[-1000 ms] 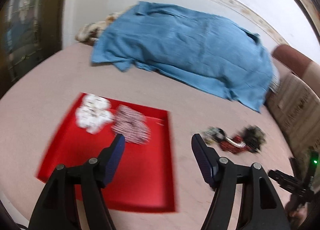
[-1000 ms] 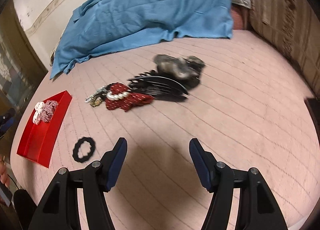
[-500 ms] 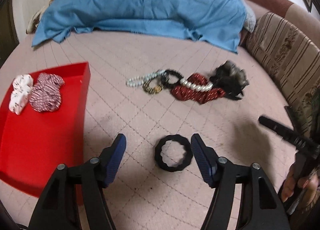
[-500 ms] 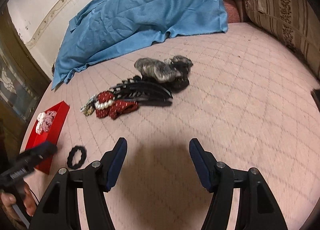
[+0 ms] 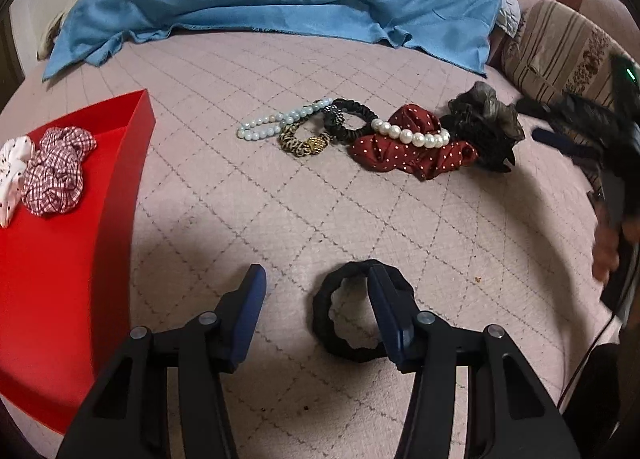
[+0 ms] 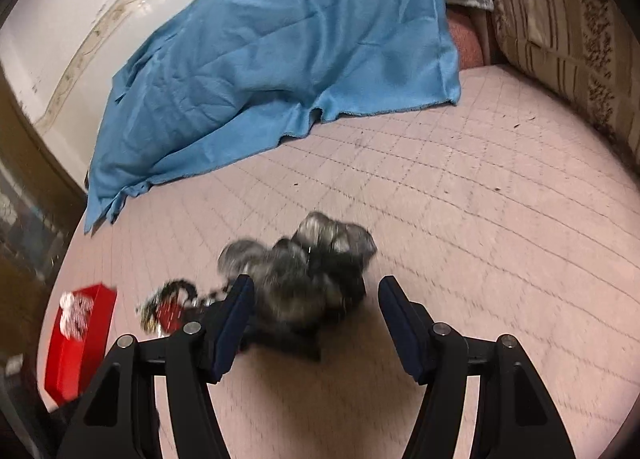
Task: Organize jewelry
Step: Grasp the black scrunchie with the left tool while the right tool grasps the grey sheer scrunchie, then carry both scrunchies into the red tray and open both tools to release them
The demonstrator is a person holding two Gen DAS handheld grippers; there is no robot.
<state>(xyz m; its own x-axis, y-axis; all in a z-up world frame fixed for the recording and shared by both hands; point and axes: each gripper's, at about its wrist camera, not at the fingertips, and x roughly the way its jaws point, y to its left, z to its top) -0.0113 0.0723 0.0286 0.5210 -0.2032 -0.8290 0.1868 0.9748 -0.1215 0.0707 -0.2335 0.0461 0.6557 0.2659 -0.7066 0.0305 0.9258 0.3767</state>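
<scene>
presently the left tongs (image 5: 316, 299) are released, the right finger over the black ring scrunchie (image 5: 348, 323) on the bed (image 5: 280, 219). right tongs (image 6: 316, 307) released, straddling the grey scrunchie (image 6: 304, 271). jewelry pile (image 5: 360, 135) at 12 o'clock; red tray (image 5: 60, 259) at 9 o'clock.

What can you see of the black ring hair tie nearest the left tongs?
The black ring hair tie is a closed loop with a wavy, scalloped outline, matte black, probably elastic fabric or rubber. It lies flat on the pink quilted bedspread, apart from the jewelry pile and right of the red tray. The open left tongs hover at it; one blue pad covers its right side. Whether the pad touches it is unclear.
</scene>
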